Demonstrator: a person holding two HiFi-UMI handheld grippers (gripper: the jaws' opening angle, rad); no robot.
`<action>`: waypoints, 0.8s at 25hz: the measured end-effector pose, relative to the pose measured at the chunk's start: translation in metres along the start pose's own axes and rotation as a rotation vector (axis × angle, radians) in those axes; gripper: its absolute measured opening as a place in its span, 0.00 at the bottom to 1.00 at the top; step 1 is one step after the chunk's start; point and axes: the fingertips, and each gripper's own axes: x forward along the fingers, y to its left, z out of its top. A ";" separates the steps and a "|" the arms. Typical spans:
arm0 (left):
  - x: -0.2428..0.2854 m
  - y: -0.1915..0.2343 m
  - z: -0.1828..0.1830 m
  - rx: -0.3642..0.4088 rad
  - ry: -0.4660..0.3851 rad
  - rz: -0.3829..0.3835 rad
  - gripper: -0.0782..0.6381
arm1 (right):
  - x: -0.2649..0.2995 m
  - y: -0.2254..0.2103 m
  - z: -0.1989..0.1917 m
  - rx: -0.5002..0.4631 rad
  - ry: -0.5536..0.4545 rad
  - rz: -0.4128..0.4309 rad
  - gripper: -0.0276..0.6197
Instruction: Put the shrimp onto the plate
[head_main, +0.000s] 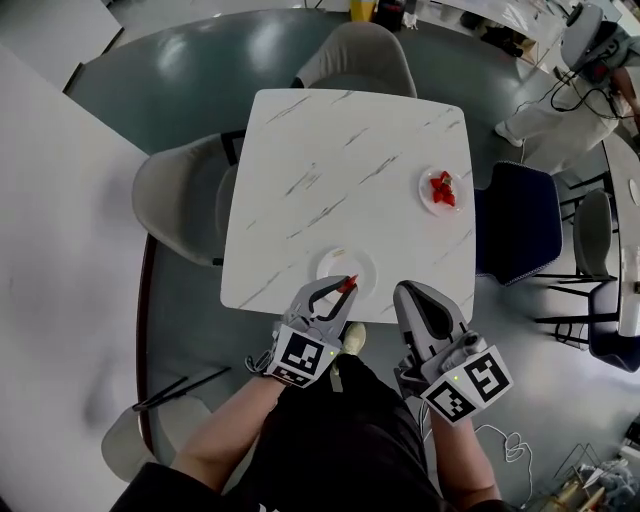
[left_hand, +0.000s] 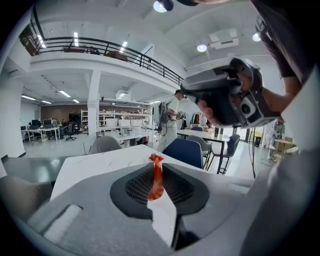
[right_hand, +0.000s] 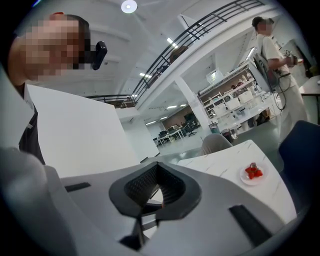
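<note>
A red shrimp (head_main: 347, 285) is pinched at the tip of my left gripper (head_main: 343, 293), which is shut on it just above the near side of an empty white plate (head_main: 324, 262). In the left gripper view the shrimp (left_hand: 156, 186) stands upright between the jaws of that gripper (left_hand: 156, 172), its tail poking out past them. A second small plate (head_main: 428, 200) at the table's right side holds several red shrimp (head_main: 442, 189), also in the right gripper view (right_hand: 253, 172). My right gripper (head_main: 408, 292) is shut on nothing at the table's near edge, to the right of the empty plate.
The white marble table (head_main: 330, 150) has grey chairs at its far side (head_main: 360, 55) and left side (head_main: 180, 195), and a blue chair (head_main: 515, 220) at its right. A person in white (head_main: 545, 120) stands beyond the blue chair.
</note>
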 end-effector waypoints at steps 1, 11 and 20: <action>0.008 0.003 -0.012 0.014 0.020 -0.005 0.19 | 0.004 -0.005 -0.005 0.005 0.009 -0.011 0.05; 0.075 0.012 -0.122 0.163 0.237 -0.102 0.19 | 0.034 -0.046 -0.035 0.030 0.030 -0.081 0.05; 0.101 0.006 -0.166 0.223 0.387 -0.190 0.19 | 0.043 -0.066 -0.038 0.034 0.014 -0.122 0.05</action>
